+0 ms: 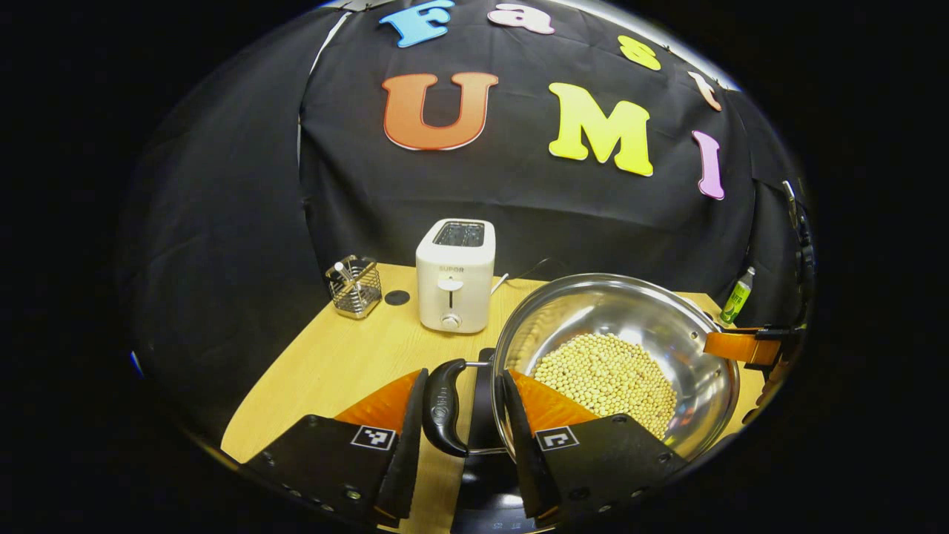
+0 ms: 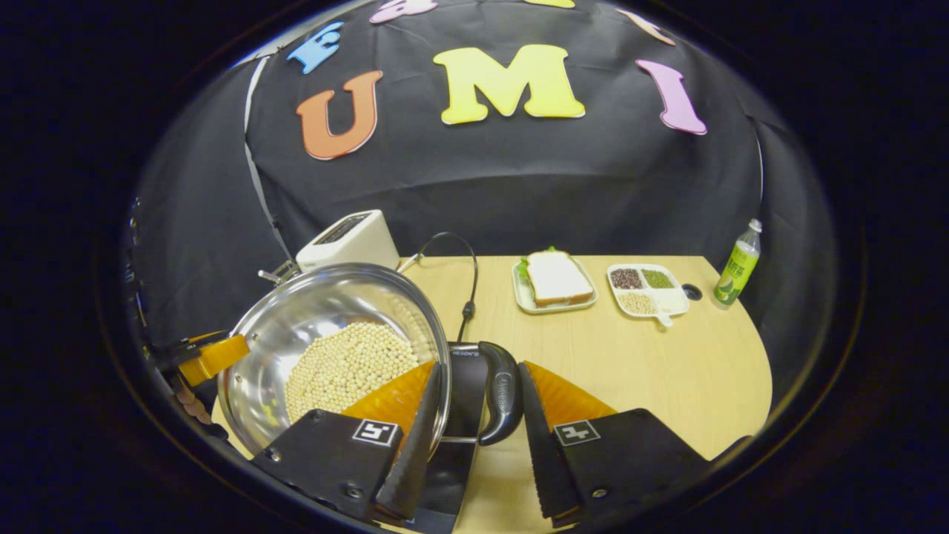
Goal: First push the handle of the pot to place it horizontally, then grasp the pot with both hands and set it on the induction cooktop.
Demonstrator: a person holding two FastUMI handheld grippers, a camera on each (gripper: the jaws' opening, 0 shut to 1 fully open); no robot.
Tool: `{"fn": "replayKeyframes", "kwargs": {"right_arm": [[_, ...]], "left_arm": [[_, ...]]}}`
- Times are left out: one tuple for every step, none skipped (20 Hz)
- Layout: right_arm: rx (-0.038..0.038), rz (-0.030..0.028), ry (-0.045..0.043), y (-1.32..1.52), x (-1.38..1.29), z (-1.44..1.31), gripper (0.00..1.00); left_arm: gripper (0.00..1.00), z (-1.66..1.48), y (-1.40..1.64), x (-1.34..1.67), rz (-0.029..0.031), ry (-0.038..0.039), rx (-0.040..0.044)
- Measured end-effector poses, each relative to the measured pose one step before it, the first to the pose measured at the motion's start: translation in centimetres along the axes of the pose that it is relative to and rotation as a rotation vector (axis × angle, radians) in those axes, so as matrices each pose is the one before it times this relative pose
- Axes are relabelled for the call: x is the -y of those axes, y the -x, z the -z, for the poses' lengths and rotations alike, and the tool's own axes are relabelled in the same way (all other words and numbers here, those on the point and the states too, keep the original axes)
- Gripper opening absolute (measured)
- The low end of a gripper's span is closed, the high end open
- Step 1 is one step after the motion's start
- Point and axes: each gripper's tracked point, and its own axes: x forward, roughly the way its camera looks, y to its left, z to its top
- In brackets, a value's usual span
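Note:
A steel pot (image 1: pixel 615 311) half full of soybeans (image 1: pixel 608 378) hangs between both grippers over the black induction cooktop (image 1: pixel 482 460). My left gripper (image 1: pixel 463 374) is closed around the pot's black side handle (image 1: pixel 443 408), one finger outside the handle and the other at the rim. In the right gripper view, my right gripper (image 2: pixel 480 365) clamps the opposite handle (image 2: pixel 500 393) of the pot (image 2: pixel 326 304) the same way, with the cooktop (image 2: pixel 456 445) beneath. Each view shows the other gripper at the pot's far side, the right gripper (image 1: pixel 749 345) and the left gripper (image 2: pixel 211 356).
A white toaster (image 1: pixel 454 274) and a wire utensil rack (image 1: pixel 354 288) stand at the back of the wooden table (image 1: pixel 334 363). A sandwich plate (image 2: pixel 554 280), a divided dish of grains (image 2: pixel 646 289), a green bottle (image 2: pixel 738 263) and a black cable (image 2: pixel 468 297) lie to the right.

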Motion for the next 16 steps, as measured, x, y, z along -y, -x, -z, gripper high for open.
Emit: {"fn": "replayKeyframes", "kwargs": {"right_arm": [[-0.00632, 0.00502, 0.00490, -0.525, 0.053, 0.380, 0.63], [-0.00028, 0.00454, -0.00516, -0.504, 0.106, 0.198, 0.63], [0.00266, 0.00507, -0.00738, -0.497, 0.014, 0.219, 0.63], [0.00001, 0.00433, -0.00028, -0.390, 0.042, 0.192, 0.62], [0.00216, 0.00400, -0.00066, -0.277, -0.061, 0.221, 0.62], [-0.00060, 0.00354, -0.00042, -0.230, 0.008, 0.245, 0.62], [-0.00176, 0.00216, -0.00103, -0.203, 0.002, 0.353, 0.63], [0.00419, 0.00261, -0.00008, -0.169, 0.125, 0.075, 0.62], [0.00329, 0.00231, -0.00048, -0.250, 0.111, 0.109, 0.63], [0.00251, 0.00374, -0.00412, -0.111, 0.076, 0.150, 0.62], [-0.00098, 0.00080, 0.00027, -0.075, 0.103, 0.213, 0.62], [0.01783, -0.00370, -0.00948, 0.188, 0.004, -0.182, 0.62], [0.00441, -0.00605, -0.00083, -0.320, 0.001, 0.089, 0.63], [0.00873, -0.00486, 0.00051, -0.025, 0.001, -0.119, 0.63], [0.00263, -0.00371, -0.00351, 0.062, 0.099, 0.104, 0.63], [0.00845, -0.00208, -0.01138, 0.038, 0.036, 0.025, 0.64]], "left_arm": [[0.54, 0.366, -0.635, -0.169, 0.00140, 0.00348, -0.00022], [0.54, 0.332, -0.581, -0.076, 0.00313, 0.00353, -0.00349], [0.54, 0.241, -0.585, -0.019, 0.00466, 0.00134, -0.00135], [0.54, 0.327, -0.445, 0.041, 0.00201, -0.00024, 0.00280], [0.54, 0.271, -0.486, -0.029, 0.00195, -0.00085, -0.00471], [0.54, 0.205, -0.346, -0.094, 0.00267, -0.00399, 0.00076], [0.54, 0.127, -0.233, -0.064, 0.00203, -0.00517, -0.00003], [0.54, 0.163, -0.139, -0.004, 0.00267, 0.00109, -0.00136], [0.54, 0.215, -0.271, 0.063, -0.00048, 0.00305, 0.00119], [0.54, 0.041, -0.057, 0.012, -0.00103, -0.00473, -0.00068], [0.54, 0.265, -0.155, 0.118, -0.00124, -0.00929, -0.00783], [0.54, -0.294, 0.035, 0.011, 0.00177, -0.01302, 0.02065], [0.54, 0.152, -0.271, 0.054, 0.00241, -0.00107, -0.00216], [0.54, -0.050, 0.132, -0.125, 0.00151, 0.00539, 0.00219], [0.55, -0.064, 0.007, 0.056, 0.00279, 0.00326, 0.00212], [0.57, 0.005, 0.025, -0.014, -0.00105, -0.00372, 0.00310]]}}
